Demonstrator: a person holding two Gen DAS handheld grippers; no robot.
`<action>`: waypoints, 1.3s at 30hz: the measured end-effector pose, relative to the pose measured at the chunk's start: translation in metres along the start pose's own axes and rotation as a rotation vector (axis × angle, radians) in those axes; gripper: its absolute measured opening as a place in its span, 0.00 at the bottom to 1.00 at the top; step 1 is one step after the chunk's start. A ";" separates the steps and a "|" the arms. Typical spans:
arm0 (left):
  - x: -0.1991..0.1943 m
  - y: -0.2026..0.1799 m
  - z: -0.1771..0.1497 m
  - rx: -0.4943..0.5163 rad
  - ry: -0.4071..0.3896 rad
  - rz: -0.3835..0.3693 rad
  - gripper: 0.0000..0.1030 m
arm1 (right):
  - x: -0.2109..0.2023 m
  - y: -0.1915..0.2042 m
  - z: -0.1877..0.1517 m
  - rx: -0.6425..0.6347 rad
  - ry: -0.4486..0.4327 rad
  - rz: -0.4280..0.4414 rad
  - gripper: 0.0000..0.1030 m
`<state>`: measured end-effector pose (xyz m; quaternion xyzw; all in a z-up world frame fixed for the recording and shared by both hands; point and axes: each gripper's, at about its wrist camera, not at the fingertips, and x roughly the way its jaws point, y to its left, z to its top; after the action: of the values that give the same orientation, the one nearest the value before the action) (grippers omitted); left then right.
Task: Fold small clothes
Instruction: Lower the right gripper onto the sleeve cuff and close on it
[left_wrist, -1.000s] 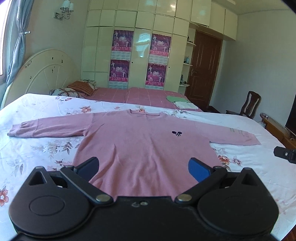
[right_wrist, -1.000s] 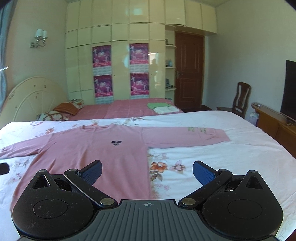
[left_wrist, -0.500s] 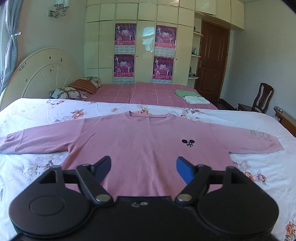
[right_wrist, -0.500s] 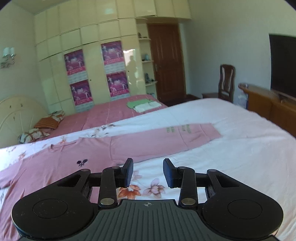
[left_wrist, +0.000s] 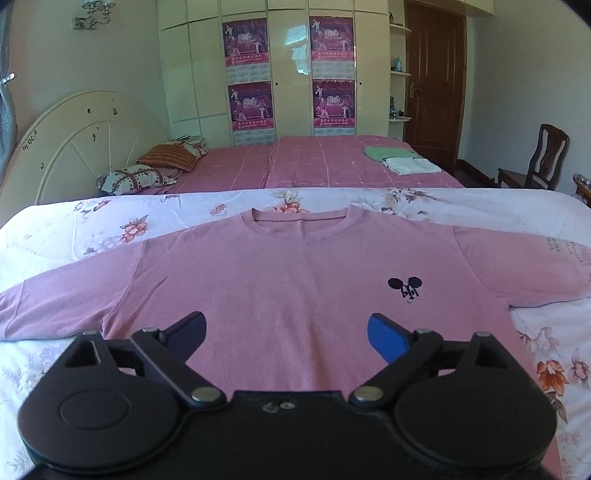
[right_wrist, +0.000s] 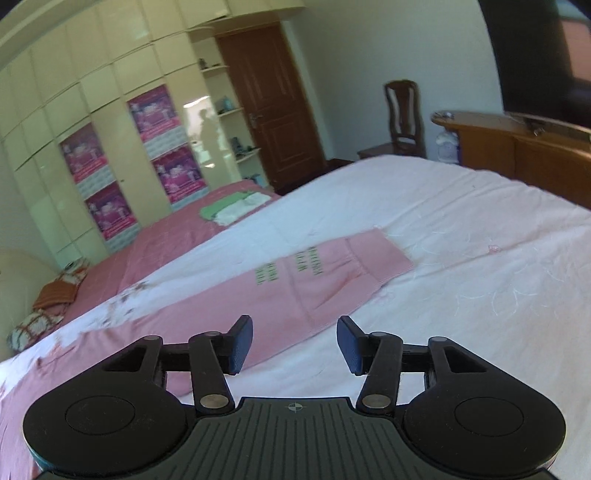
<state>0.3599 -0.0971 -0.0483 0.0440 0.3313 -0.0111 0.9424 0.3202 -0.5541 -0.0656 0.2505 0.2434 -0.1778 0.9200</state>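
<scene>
A pink long-sleeved sweater (left_wrist: 295, 280) lies flat, front up, on the floral bedspread (left_wrist: 110, 236), with a small black logo (left_wrist: 404, 290) on its chest. My left gripper (left_wrist: 286, 332) hovers open over the sweater's lower body, nothing between its blue pads. In the right wrist view the sweater's sleeve (right_wrist: 295, 284), with green lettering near the cuff, stretches across the white spread. My right gripper (right_wrist: 294, 343) hangs just above the sleeve's near edge, its jaws about half apart and opening, with nothing gripped.
A second bed with a pink cover (left_wrist: 314, 162) lies behind, holding folded green and white clothes (left_wrist: 400, 158) and pillows (left_wrist: 147, 170). A wooden chair (right_wrist: 404, 114), a wooden cabinet (right_wrist: 517, 147) and a dark screen stand on the right.
Both grippers moved forward and lower toward the sweater. The right one swung right to the sleeve and tilted; its jaws narrowed from wide, then widened a little. The left jaws narrowed slightly.
</scene>
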 end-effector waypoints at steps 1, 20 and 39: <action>0.006 -0.001 0.001 -0.001 0.008 0.007 0.91 | 0.012 -0.009 0.003 0.028 0.005 -0.008 0.49; 0.059 0.019 0.004 -0.056 0.106 0.088 0.91 | 0.092 -0.107 0.030 0.348 0.028 0.023 0.48; 0.049 0.122 -0.028 -0.065 0.139 0.120 0.92 | 0.028 -0.007 0.039 -0.046 -0.014 -0.040 0.06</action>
<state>0.3867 0.0274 -0.0918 0.0339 0.3927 0.0595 0.9171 0.3541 -0.5870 -0.0542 0.2230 0.2461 -0.1919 0.9235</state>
